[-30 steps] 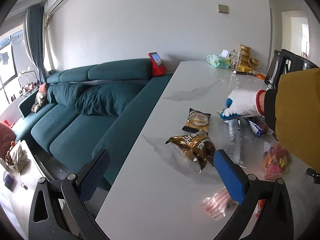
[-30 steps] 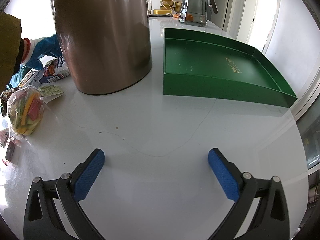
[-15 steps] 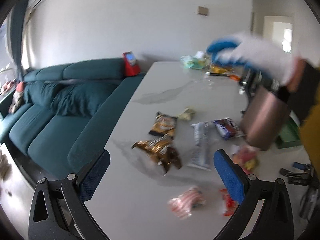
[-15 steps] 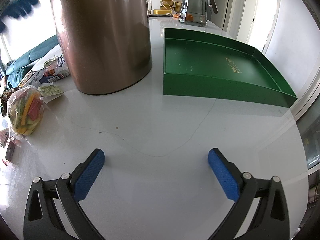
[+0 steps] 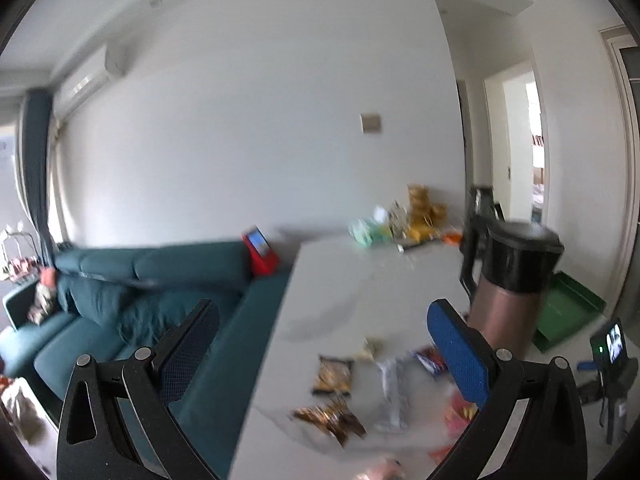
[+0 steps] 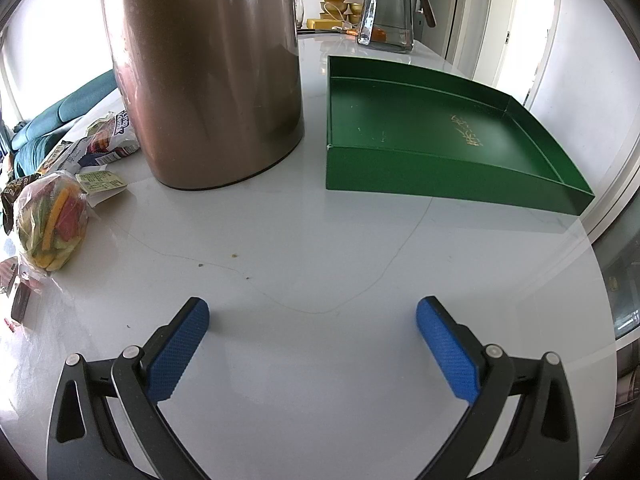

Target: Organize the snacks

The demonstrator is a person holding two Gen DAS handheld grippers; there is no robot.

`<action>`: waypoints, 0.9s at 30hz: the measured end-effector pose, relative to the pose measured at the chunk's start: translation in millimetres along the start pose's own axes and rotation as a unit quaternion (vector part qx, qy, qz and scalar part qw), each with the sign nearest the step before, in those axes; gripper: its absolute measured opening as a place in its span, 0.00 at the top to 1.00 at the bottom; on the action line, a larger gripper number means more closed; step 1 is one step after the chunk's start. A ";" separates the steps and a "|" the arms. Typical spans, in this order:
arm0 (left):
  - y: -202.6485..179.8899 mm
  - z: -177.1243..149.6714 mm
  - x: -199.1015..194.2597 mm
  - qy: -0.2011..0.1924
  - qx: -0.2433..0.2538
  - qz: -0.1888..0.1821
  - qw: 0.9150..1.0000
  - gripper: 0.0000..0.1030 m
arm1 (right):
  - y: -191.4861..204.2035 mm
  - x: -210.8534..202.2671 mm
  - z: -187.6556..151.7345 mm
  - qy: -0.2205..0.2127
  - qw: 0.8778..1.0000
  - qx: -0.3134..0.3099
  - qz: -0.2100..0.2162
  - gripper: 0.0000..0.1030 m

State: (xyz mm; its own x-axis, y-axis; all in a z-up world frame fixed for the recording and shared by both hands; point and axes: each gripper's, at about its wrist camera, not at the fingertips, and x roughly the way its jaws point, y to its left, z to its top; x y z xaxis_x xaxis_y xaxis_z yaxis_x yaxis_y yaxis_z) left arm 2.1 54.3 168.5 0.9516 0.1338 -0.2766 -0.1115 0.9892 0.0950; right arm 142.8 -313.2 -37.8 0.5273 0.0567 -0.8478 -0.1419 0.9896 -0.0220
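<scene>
Snacks lie scattered on the white worktop [image 6: 320, 240], none of them yet in the green tray [image 6: 440, 132], which sits empty on the far side of the tall copper flask [image 6: 204, 68]. In the left wrist view you can pick out a small gold chip bag [image 5: 334, 374], a crumpled brown packet [image 5: 330, 420] and a silver wrapper [image 5: 394, 392], all blurred. The right wrist view shows the clear bag of coloured strips [image 6: 52, 220] just left of the flask, with a dark printed packet [image 6: 110, 140] behind it.

Your left tongs [image 5: 324, 356] are spread wide, hold nothing and are raised well above the worktop; that view is smeared, so judge distances with care. Your right tongs [image 6: 312, 344] are also spread and empty, low over bare worktop in front of the tray.

The flask is your main hazard: it stands between the snacks and the tray, so a carried packet swung straight across could knock it. Thin foil packets lie flat and may slide away or slip from the pads. The brown packet lies nearest the worktop's sofa-side edge, and a careless nudge could push it off.
</scene>
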 end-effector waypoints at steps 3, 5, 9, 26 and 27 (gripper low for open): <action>8.8 14.0 -3.2 0.003 -0.012 -0.014 1.000 0.01 | 0.0 0.0 0.0 0.000 1.000 0.000 0.000 0.00; 13.1 19.5 -3.6 0.011 -0.020 -0.031 0.999 0.01 | 0.0 0.0 0.0 0.000 1.000 0.000 0.000 0.00; 14.4 29.3 -23.1 -0.005 -0.034 0.002 0.999 0.01 | 0.0 0.0 0.0 0.000 1.000 0.000 0.000 0.00; -15.2 25.5 -66.9 0.013 -0.030 0.121 0.992 0.01 | 0.0 0.0 0.0 0.000 1.000 0.000 0.000 0.00; -15.1 28.2 -71.9 0.004 -0.035 0.128 0.991 0.01 | 0.0 0.0 0.0 0.000 1.000 0.000 0.000 0.00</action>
State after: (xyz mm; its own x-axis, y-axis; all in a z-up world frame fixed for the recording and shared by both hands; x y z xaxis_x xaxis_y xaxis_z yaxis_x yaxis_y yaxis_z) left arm -56.5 28.0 213.9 0.8871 0.3811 -0.2602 -0.3689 0.9245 0.0965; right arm 142.8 -313.2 -37.7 0.5273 0.0566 -0.8478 -0.1419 0.9896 -0.0222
